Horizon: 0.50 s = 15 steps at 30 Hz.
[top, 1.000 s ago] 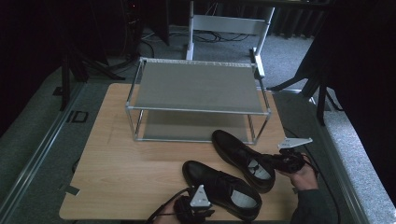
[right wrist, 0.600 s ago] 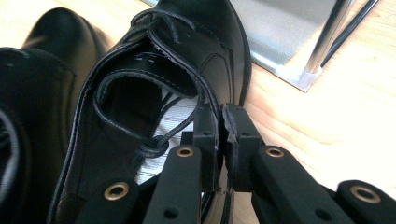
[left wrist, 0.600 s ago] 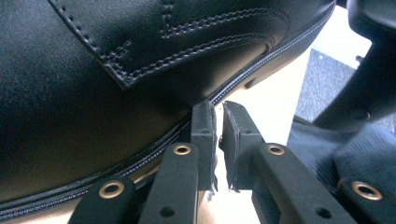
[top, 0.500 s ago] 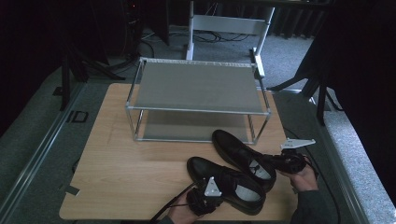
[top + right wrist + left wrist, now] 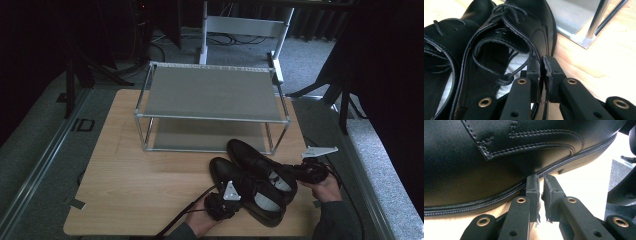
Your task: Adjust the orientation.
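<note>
Shoes, black leather, one pair — lying side by side on the wooden surface at about 5 o'clock, toes pointing to 11 o'clock, just in front of the two-tier metal rack. Near shoe: the left hand-held gripper sits against its side at 7 o'clock, jaws drawn together with the tips at the sole seam; whether they pinch it cannot be told. Far shoe: the right hand-held gripper is clamped on the collar edge at its heel, at 3 o'clock — laces lie loose inside.
</note>
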Motion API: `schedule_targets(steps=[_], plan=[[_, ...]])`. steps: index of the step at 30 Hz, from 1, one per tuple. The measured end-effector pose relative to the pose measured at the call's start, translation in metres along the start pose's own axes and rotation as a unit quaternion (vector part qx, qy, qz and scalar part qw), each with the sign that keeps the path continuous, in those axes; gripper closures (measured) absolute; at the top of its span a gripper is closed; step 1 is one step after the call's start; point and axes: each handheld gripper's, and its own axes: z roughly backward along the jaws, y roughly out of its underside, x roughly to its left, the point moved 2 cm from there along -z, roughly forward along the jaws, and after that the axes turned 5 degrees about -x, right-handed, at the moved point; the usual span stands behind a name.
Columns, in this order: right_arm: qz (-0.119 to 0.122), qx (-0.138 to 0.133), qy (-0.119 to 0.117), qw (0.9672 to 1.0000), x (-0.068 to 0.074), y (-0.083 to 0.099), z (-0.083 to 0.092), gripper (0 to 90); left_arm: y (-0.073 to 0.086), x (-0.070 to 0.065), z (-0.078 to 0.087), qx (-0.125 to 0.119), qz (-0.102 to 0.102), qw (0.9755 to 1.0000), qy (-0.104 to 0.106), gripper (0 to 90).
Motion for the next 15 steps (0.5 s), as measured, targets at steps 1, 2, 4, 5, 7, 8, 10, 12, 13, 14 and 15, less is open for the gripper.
schedule_targets(steps=[1,2,4,5,7,8,10,12,13,14,15], plan=[[0.000,0.000,-0.003,1.0000,-0.001,0.000,0.000,82.7,0.000,0.000,-0.001,-0.003,0.007,1.0000,0.003,83.2],[0.000,0.002,-0.005,1.0000,-0.003,-0.001,0.000,82.6,-0.001,0.000,-0.002,-0.004,0.008,0.9999,0.007,83.2],[0.003,0.002,-0.004,1.0000,-0.004,-0.002,0.000,82.4,-0.003,-0.001,-0.005,-0.009,0.013,0.9998,0.014,83.3],[0.002,0.000,0.000,1.0000,-0.005,-0.003,0.000,82.2,-0.005,-0.002,-0.009,-0.011,0.011,0.9997,0.019,83.3],[0.002,0.000,0.010,1.0000,-0.007,-0.005,-0.001,81.9,-0.008,-0.004,-0.013,-0.014,0.010,0.9994,0.028,83.6],[0.002,0.000,0.010,1.0000,-0.007,-0.005,-0.001,81.9,-0.008,-0.004,-0.013,-0.014,0.010,0.9994,0.028,83.7],[0.001,0.001,0.007,1.0000,-0.009,-0.006,-0.001,81.8,-0.013,-0.012,-0.019,-0.021,0.000,0.9989,0.041,84.1],[0.000,0.000,0.006,1.0000,-0.009,-0.005,-0.001,81.7,-0.014,-0.013,-0.019,-0.020,-0.006,0.9991,0.037,84.0],[-0.002,0.000,0.007,1.0000,-0.009,-0.005,-0.001,81.7,-0.014,-0.013,-0.019,-0.022,-0.003,0.9990,0.040,84.1],[-0.002,0.000,0.007,1.0000,-0.009,-0.005,-0.001,81.7,-0.014,-0.013,-0.019,-0.022,-0.003,0.9990,0.040,84.2],[-0.001,-0.002,0.007,1.0000,-0.009,-0.005,-0.001,81.6,-0.014,-0.012,-0.019,-0.020,-0.001,0.9989,0.043,84.5]])
